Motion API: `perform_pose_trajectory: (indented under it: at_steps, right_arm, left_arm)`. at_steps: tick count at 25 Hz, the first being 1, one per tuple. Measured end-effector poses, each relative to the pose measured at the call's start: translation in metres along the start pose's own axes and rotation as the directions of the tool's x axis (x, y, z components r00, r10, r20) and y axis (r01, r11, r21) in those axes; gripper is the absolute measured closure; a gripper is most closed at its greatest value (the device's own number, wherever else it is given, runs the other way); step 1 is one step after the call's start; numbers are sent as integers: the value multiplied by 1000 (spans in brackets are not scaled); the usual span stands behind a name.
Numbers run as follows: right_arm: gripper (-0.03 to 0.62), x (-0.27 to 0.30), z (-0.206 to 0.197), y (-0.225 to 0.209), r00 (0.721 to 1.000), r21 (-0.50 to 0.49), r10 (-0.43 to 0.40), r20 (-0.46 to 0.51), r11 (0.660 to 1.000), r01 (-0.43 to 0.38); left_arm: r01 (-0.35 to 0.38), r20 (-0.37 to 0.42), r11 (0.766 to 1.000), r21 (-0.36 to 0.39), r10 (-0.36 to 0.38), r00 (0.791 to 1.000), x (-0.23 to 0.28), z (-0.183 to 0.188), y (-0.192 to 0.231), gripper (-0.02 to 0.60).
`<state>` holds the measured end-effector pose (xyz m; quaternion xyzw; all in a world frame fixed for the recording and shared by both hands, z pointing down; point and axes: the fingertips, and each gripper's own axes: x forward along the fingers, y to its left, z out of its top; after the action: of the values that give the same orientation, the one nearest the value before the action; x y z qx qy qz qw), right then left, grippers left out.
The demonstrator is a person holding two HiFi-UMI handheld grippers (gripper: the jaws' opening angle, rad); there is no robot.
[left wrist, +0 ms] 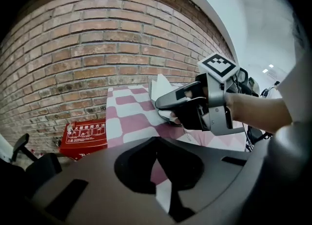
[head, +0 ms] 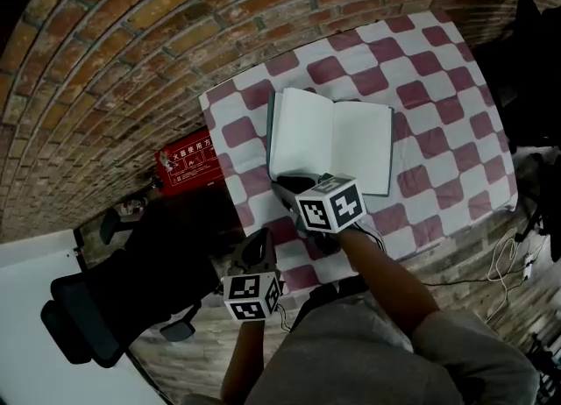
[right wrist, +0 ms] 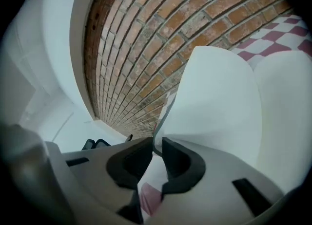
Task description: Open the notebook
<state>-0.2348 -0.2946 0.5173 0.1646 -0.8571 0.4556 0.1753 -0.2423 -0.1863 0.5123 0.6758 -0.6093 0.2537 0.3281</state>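
- notebook (head: 337, 140) lying open and flat on the checkered cloth (head: 438, 88), both blank pages facing up; task looking basically done
- right gripper (right wrist: 157, 143) sitting at the notebook's near left corner, jaws slightly spread with the page edge running between them, pads not seeming to be pressing; reading as a loose hold, likely steadying the left side so it lies flat
- left gripper (left wrist: 157, 139) hanging off the table's near edge, jaws pressed together, carrying nothing, keeping clear
- around: red box (head: 186, 162) lying by the brick wall (head: 131, 61), black chair (head: 114, 298) standing near left, cables (head: 513, 259) trailing on the floor; nothing blocking the notebook
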Motion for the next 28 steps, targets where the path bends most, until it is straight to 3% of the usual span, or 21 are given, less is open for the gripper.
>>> perform_pose_trajectory:
  at_steps: [8, 10, 14, 24, 28]
  right_arm:
    - [530, 39, -23, -22, 985, 156, -122, -120, 978, 140]
    - [562, 43, -32, -30, 974, 167, -165, -157, 967, 191]
    - [560, 43, -35, -33, 968, 186, -202, -149, 956, 228]
    - [559, 34, -59, -24, 949, 19, -274, -157, 960, 280]
    - [559, 21, -65, -22, 948, 7, -288, -136, 957, 291]
  left_arm:
    - [-36, -2, 999, -5, 36, 999, -21, -10, 12, 571]
    - [-46, 4, 999, -9, 46, 999, -26, -12, 15, 571]
    - [-53, 7, 998, -14, 53, 999, -34, -19, 22, 571]
    - [-43, 45, 999, 4, 43, 998, -51, -24, 21, 571]
    - [-15, 62, 1000, 27, 13, 998, -53, -23, 19, 571]
